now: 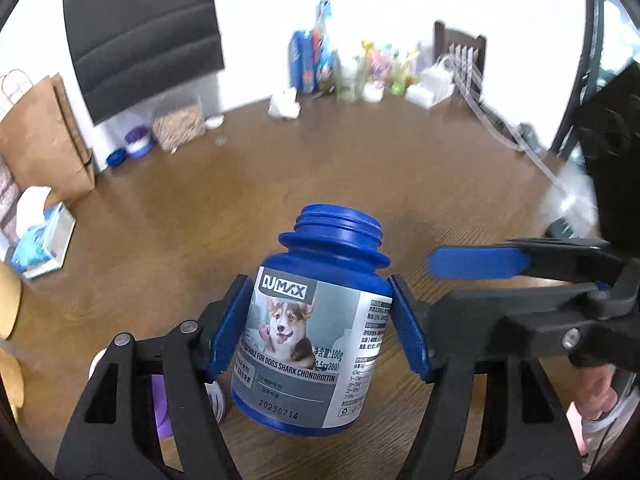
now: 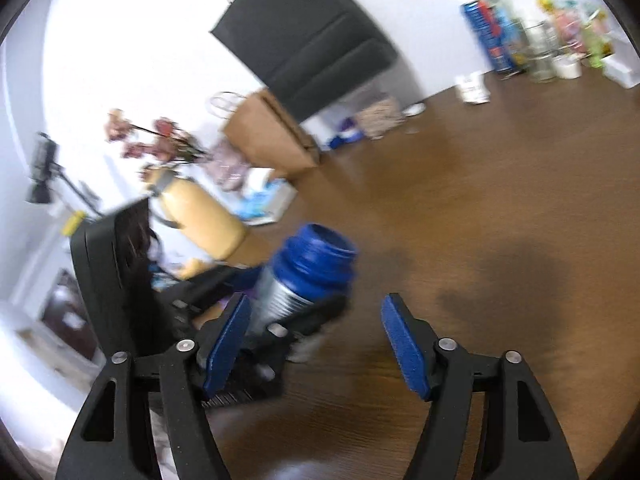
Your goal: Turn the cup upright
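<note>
1. Your left gripper [image 1: 320, 332] has its blue fingers [image 1: 228, 328] clamped on the sides of the blue bottle [image 1: 316, 320], the one the task calls the cup.
2. The bottle sits between those fingers with its open threaded mouth pointing up and tipped a little toward the far side; the dog label faces the left wrist camera, right way up.
3. You cannot tell from either view whether the bottle's base touches the brown bench [image 1: 280, 168] or hangs just above it.
4. Your right gripper [image 2: 316, 344] holds nothing: its fingers [image 2: 404, 344] stand wide apart over bare bench.
5. In the right wrist view the bottle [image 2: 308, 268] shows just beyond and to the left of that gap, near the left-side finger, and it is blurred.
6. In the left wrist view the right gripper [image 1: 476, 262] reaches in from the right, one blue finger tip just beside the bottle's shoulder without touching it.
7. On the far left of the bench stand a brown paper bag [image 1: 44, 140] and a tissue box [image 1: 40, 236].
8. A black bag [image 1: 140, 36] hangs over the far edge.
9. Along the far side sits a cluster of blue packets [image 1: 312, 60] and small jars, too blurred to name
</note>
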Demonstrator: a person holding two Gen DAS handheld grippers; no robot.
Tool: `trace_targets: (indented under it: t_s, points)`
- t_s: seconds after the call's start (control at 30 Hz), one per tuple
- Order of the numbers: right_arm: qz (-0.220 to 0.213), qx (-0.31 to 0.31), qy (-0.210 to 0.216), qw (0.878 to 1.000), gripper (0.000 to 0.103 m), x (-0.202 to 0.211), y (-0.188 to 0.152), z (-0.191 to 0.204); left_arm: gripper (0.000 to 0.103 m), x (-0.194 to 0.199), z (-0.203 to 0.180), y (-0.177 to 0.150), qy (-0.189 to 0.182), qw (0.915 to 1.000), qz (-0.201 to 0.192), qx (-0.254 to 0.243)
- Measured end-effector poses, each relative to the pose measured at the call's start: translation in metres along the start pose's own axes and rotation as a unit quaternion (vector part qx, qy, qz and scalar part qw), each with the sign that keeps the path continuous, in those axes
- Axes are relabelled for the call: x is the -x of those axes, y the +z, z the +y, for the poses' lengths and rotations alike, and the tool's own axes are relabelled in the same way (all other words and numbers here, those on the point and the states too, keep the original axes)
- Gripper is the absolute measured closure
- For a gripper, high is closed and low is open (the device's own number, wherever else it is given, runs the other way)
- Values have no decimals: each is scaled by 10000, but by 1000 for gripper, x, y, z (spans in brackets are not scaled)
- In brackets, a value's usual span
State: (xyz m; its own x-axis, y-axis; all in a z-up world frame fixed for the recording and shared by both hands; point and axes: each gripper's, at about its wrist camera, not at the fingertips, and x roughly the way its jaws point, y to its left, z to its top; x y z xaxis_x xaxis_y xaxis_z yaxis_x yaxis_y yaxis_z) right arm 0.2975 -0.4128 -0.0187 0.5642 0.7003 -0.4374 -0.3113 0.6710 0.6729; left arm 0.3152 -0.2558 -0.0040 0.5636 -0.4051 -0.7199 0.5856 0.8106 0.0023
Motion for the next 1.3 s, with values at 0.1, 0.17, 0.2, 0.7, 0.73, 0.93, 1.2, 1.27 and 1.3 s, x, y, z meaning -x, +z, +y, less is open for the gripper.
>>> trace_targets:
  t_s: [0.1, 0.17, 0.2, 0.7, 0.73, 0.93, 1.2, 1.27, 1.3]
  points:
    - [80, -136, 137, 9998, 23, -11, 10, 4, 39, 7, 0, 5, 7, 9997, -234, -70]
    - [110, -240, 266, 9993, 23, -17, 17, 5, 39, 10, 2, 9, -70, 9994, -340, -35]
    - [106, -296, 301, 9991, 23, -19, 19, 4, 39, 11, 4, 10, -60, 9992, -402, -12]
    - [-74, -706, -248, 9972, 5, -32, 33, -32, 52, -16, 32, 12, -169, 9998, -42, 70]
    - [-97, -596, -370, 9975, 5, -30, 35, -34, 44, -17, 38, 14, -85, 9998, -41, 169]
    - [-55, -840, -1013, 9913, 5, -31, 59, -67, 25, -44, 50, 29, 76, 9966, 515, 643]
    - [83, -94, -1267, 9919, 6, -83, 138, -103, 24, -43, 80, 51, -110, 9754, 1244, 1818]
    - [533, -419, -1448, 9871, 35, -111, 153, -127, 24, -54, 83, 55, -182, 9694, 1304, 2070]
    - [635, -541, -1609, 9834, 60, -117, 154, -133, 24, -59, 84, 58, -197, 9671, 1311, 2172]
